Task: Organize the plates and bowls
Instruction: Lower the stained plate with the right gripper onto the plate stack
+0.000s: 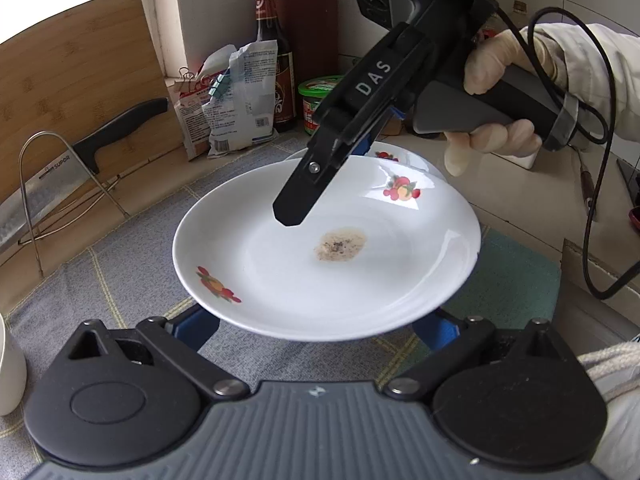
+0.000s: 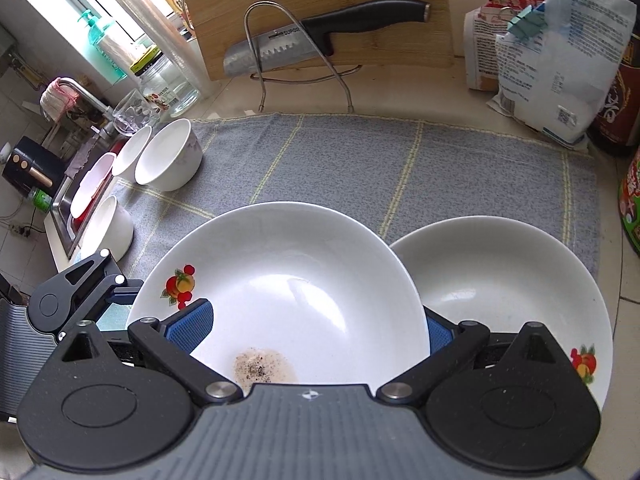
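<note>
Both the left gripper (image 1: 316, 326) and right gripper (image 2: 316, 326) straddle the stained plate (image 1: 320, 256), grip unclear.

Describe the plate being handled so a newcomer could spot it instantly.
On the grey checked cloth below the leaning cutting board, two white fruit-patterned plates sit side by side. The handled plate overlaps the other plate. Only it carries a brownish speckled stain near its middle.

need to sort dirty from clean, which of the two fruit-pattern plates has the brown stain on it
The raised plate in front, with both grippers at its rim, has the brown speckled stain. The other plate on the grey mat looks clean.
</note>
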Motion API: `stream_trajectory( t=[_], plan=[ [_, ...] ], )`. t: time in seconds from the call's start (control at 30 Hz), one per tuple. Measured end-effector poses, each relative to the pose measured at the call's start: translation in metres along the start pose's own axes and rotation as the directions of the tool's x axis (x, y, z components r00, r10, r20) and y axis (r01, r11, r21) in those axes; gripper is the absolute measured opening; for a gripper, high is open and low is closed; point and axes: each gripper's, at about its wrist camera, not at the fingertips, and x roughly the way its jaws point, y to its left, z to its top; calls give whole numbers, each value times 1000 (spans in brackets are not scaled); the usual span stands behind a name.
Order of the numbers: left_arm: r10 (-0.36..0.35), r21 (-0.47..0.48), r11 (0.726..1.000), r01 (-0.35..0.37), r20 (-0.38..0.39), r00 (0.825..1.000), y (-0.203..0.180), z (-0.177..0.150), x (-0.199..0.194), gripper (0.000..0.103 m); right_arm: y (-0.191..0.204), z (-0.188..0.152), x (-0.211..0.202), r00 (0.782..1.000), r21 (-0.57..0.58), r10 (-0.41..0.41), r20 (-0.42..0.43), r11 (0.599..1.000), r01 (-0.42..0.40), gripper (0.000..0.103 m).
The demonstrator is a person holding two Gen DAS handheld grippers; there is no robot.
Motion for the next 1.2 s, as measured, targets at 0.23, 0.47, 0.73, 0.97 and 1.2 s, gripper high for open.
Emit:
stream_trajectory(
  t=[0.23, 0.47, 0.73, 0.97, 1.2],
  plan=[
    [-24, 21, 999, 25, -8, 1000, -12, 10, 15, 101, -23, -11, -9, 1000, 40, -13, 13, 999, 12, 103],
    [-36, 35, 999, 37, -16, 999, -20, 15, 24, 101, -39, -19, -13, 1000, 70, -15, 18, 997, 14, 103],
    [-30, 54, 998, 31, -24, 999, -23, 20, 34, 101, -54, -23, -12, 1000, 84, -17, 22, 996, 15, 103],
    [-33, 65, 997, 35, -31, 999, -25, 23, 38, 101, -62, -25, -11, 1000, 97, -19, 24, 995, 16, 103],
    [-34, 82, 996, 37, -34, 999, -25, 24, 45, 101, -67, -26, -10, 999, 93, -32, 25, 995, 29, 103]
  ],
)
